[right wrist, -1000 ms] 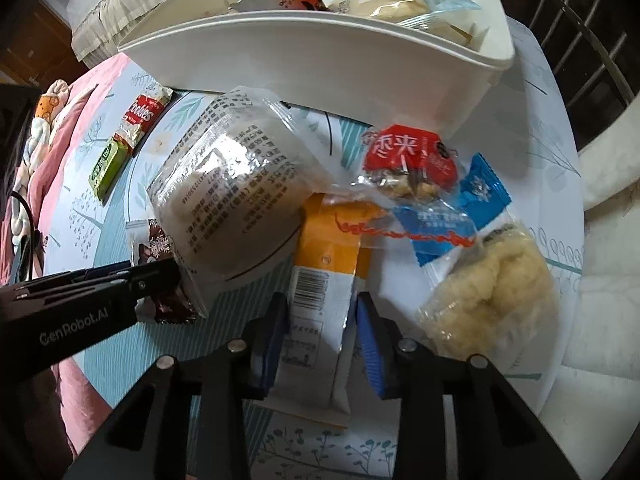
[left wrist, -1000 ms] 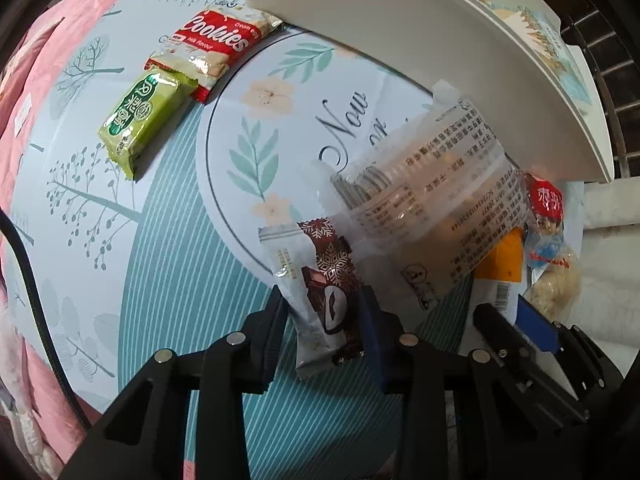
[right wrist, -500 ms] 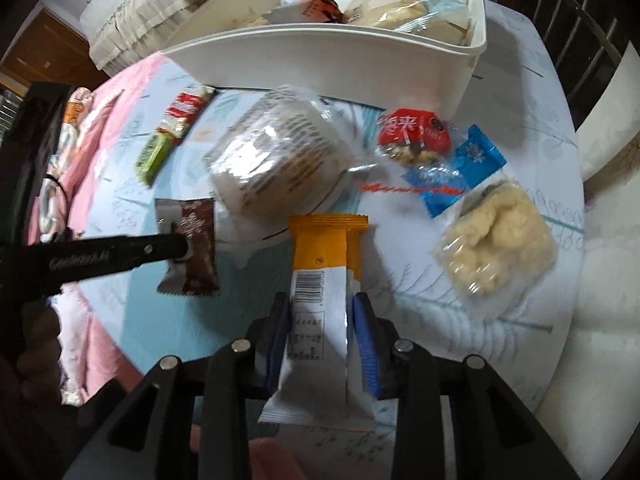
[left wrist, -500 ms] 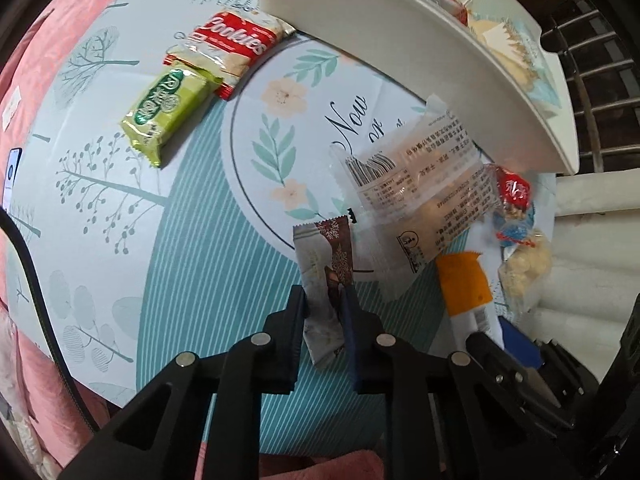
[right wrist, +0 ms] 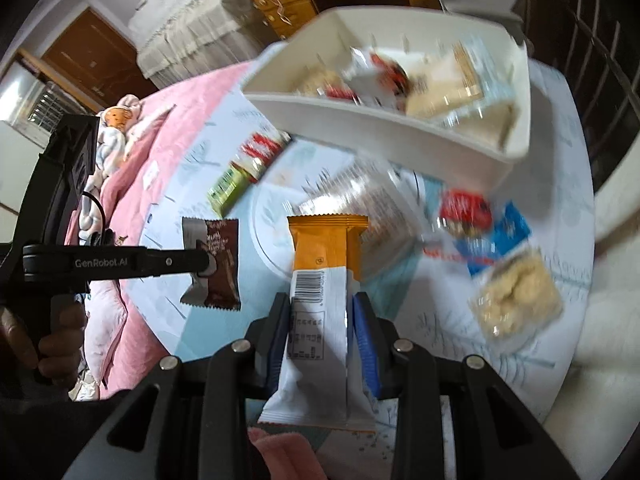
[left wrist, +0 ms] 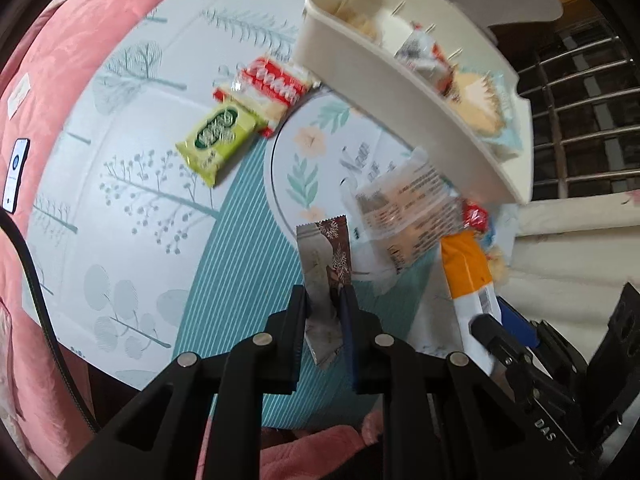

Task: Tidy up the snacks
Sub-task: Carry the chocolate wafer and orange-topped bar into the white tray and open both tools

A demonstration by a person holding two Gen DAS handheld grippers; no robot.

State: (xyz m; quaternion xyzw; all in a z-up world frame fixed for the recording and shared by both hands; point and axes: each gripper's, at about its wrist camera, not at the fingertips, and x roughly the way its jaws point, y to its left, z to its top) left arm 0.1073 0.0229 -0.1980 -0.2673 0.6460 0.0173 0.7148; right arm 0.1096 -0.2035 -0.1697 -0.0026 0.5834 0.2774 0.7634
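Note:
My left gripper (left wrist: pixel 325 300) is shut on a brown and silver snack packet (left wrist: pixel 325 252) and holds it above the table; it also shows in the right wrist view (right wrist: pixel 214 264). My right gripper (right wrist: pixel 322 308) is shut on an orange and white snack bar (right wrist: pixel 322 280), lifted off the table, also seen at the right of the left wrist view (left wrist: pixel 466 268). The white bin (right wrist: pixel 360 120) with several snacks stands at the back of the table.
On the tablecloth lie a red cookie pack (left wrist: pixel 272 86), a green packet (left wrist: pixel 218 136), a large clear bag (left wrist: pixel 404 208), a red snack (right wrist: pixel 466 208), a blue packet (right wrist: pixel 508 232) and a pale puffed snack bag (right wrist: pixel 516 296). A pink blanket (left wrist: pixel 60 60) lies left.
Both grippers have lifted with their snacks and pulled back from the table. The bin's inside has come into view in both cameras.

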